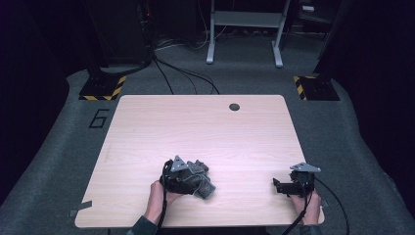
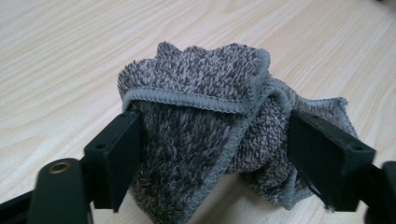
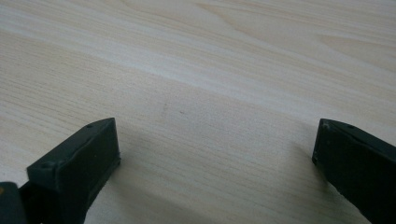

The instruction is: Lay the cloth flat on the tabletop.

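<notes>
A crumpled grey terry cloth (image 2: pixel 205 84) with a stitched hem lies bunched on the light wooden table (image 1: pixel 195 122). My left gripper (image 2: pixel 219 140) stands open around it, with one black jaw against each side of the bundle. From above, the cloth (image 1: pixel 204 182) sits near the table's front, just right of the left gripper (image 1: pixel 192 178). At the front right corner, my right gripper (image 1: pixel 278 186) points left toward the cloth. Its jaws (image 3: pixel 215 140) are wide apart over bare wood, with nothing between them.
A small dark round hole (image 1: pixel 234 106) marks the table's far side. Grey carpet surrounds the table, with cables, hazard-striped stand bases (image 1: pixel 103 88) and a white frame (image 1: pixel 244 29) behind. The table's front edge is close under both hands.
</notes>
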